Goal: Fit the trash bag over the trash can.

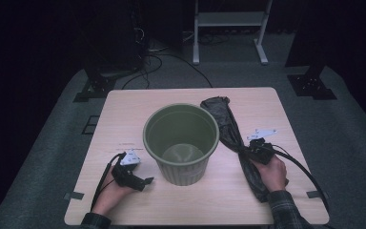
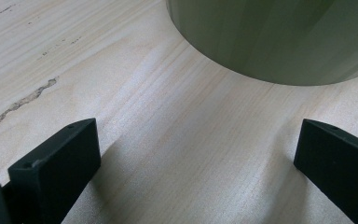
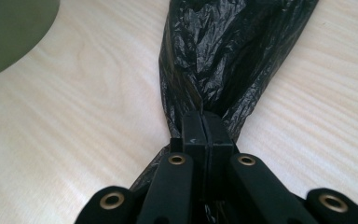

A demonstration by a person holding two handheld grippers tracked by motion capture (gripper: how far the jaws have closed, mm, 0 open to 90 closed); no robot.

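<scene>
Our right tool (image 3: 204, 135) pinches the black bag (image 1: 233, 138), which lies flat toward the counter's (image 1: 124, 114) right edge. The green bin (image 1: 181, 143) stands unlined mid-counter; lining looks barely begun. Our left tool (image 2: 191, 154) rests spread, holding nothing.

bin (image 2: 279, 37) cropped by top edge; bag (image 3: 223, 60) pinch point hidden behind tool jaws.

High view: dim and slightly soft, light falls from above onto the pale wooden tabletop (image 1: 267, 100) while the surrounding floor and background sink into near black. Both gripper views are brighter and sharper; the crinkled black plastic bag (image 3: 223, 51) shows small specular glints. The black jaws cast soft shadows on the wood grain.
</scene>
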